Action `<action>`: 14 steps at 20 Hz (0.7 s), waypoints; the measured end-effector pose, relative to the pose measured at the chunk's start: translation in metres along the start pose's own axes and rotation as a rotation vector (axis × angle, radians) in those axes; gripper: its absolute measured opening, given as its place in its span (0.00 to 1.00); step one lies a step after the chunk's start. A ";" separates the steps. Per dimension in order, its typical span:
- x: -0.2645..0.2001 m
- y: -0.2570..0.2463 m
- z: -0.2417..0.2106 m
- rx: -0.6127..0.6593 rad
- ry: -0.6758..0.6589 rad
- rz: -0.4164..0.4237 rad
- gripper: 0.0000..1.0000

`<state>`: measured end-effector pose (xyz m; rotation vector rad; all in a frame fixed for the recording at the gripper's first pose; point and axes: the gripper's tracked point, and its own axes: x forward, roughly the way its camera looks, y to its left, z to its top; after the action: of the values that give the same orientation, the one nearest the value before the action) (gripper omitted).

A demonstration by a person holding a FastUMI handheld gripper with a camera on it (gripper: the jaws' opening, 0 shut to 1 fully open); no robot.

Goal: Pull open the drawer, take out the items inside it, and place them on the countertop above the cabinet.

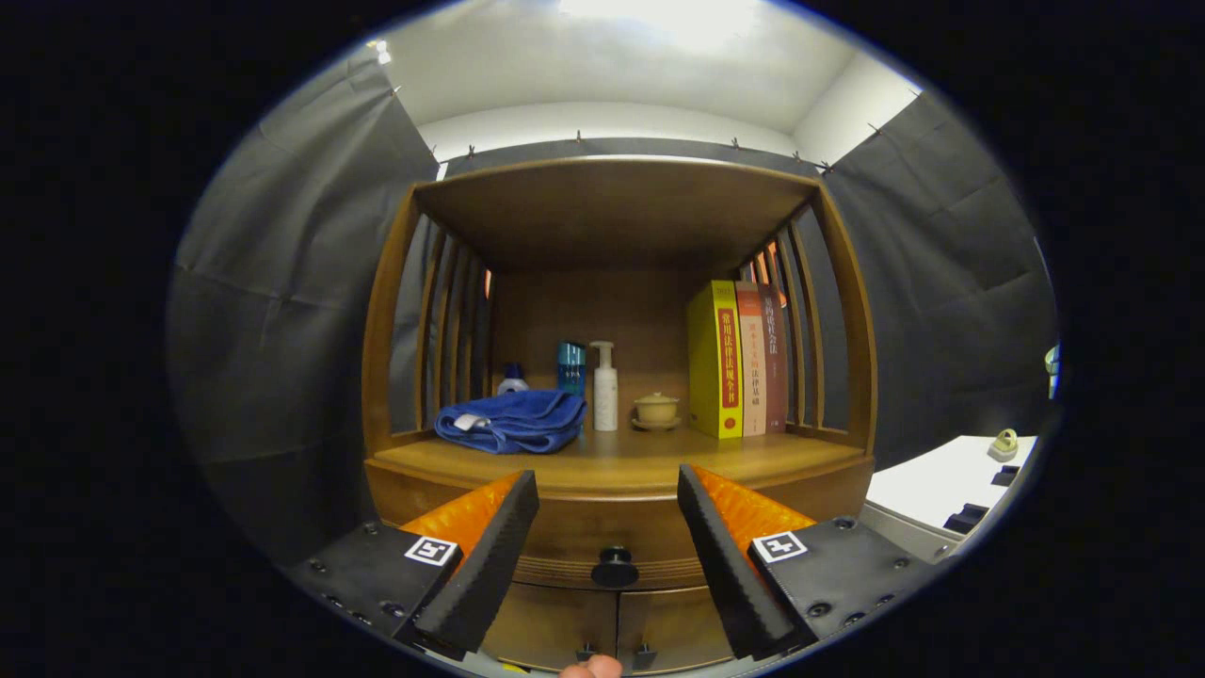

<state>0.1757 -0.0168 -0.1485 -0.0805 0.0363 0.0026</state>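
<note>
Gripper view looks at a wooden cabinet (852, 311), with the claw (608, 556) spread wide and holding nothing. Its closed drawer (574, 532) sits just ahead, the black knob (615, 567) between the fingers and untouched. On the table (621, 457) above stand a folded blue towel (513, 421), a white pump bottle (604, 386), a small lidded cup (656, 409) and upright books (736, 358).

Gripper (609, 541): fingers spread wide, nothing between them and drawer knob (615, 567) just ahead. Tabletop (621, 461) beyond: bare front strip; towel (513, 421), bottles (604, 386), cup (656, 410), books (739, 358) crowd rear.
</note>
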 end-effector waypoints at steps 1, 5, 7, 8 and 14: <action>0.005 0.000 -0.016 -0.006 0.028 0.003 0.98; 0.023 0.000 -0.059 -0.010 0.079 0.011 0.98; 0.033 0.003 -0.077 0.011 0.096 0.022 0.98; 0.038 0.002 -0.084 0.018 0.101 0.022 0.98; 0.054 0.001 -0.107 0.018 0.118 0.001 0.97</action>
<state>0.2258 -0.0241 -0.2575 -0.0623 0.1540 -0.0016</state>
